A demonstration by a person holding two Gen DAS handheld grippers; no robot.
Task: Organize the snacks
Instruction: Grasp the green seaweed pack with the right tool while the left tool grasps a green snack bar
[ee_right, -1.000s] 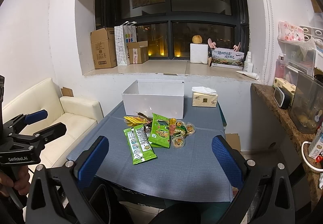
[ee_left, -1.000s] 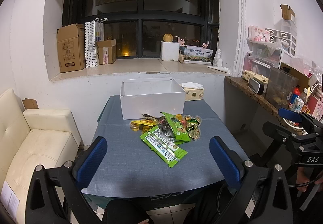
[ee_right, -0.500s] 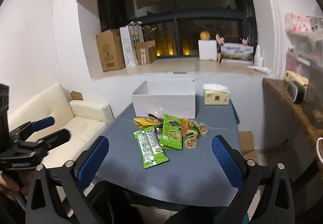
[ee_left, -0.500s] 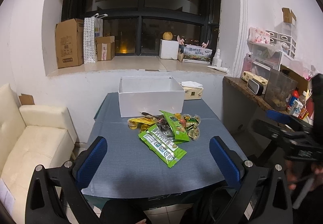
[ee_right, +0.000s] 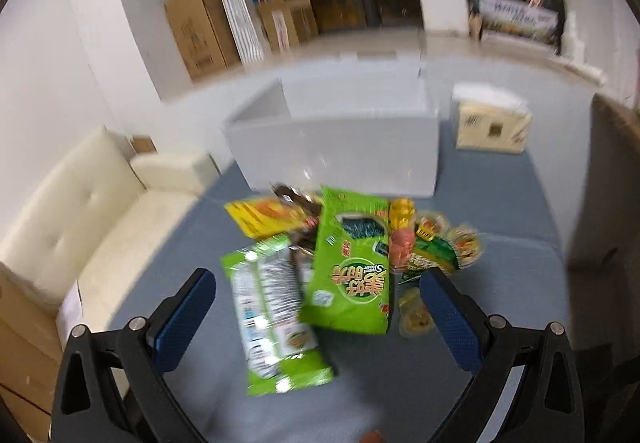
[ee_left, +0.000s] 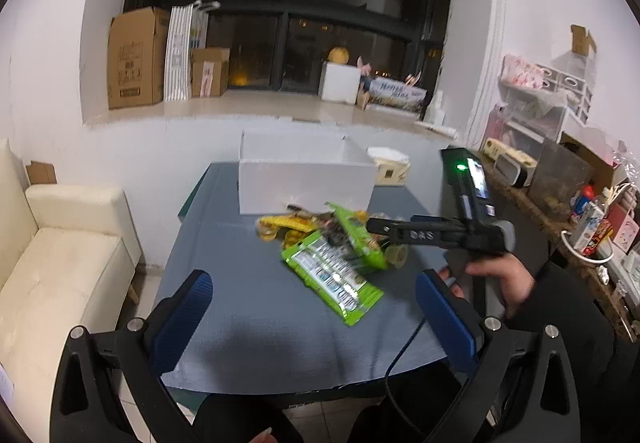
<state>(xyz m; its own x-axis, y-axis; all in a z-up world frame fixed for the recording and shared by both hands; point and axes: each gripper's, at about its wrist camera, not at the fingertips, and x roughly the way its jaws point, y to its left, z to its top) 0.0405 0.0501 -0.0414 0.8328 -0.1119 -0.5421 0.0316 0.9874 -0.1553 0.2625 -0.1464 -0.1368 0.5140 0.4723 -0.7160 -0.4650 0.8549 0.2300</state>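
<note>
The right gripper [ee_right: 318, 317] — jaws wide, empty — is hovering above the green packets [ee_right: 350, 263] mid-table; next, closing on one for the white box [ee_right: 340, 147].

Only stuff I can actually read: "DAS" on the black gripper arm [ee_left: 416, 234] and upside-down "Sour" on the green snack bag [ee_right: 352, 263].
</note>
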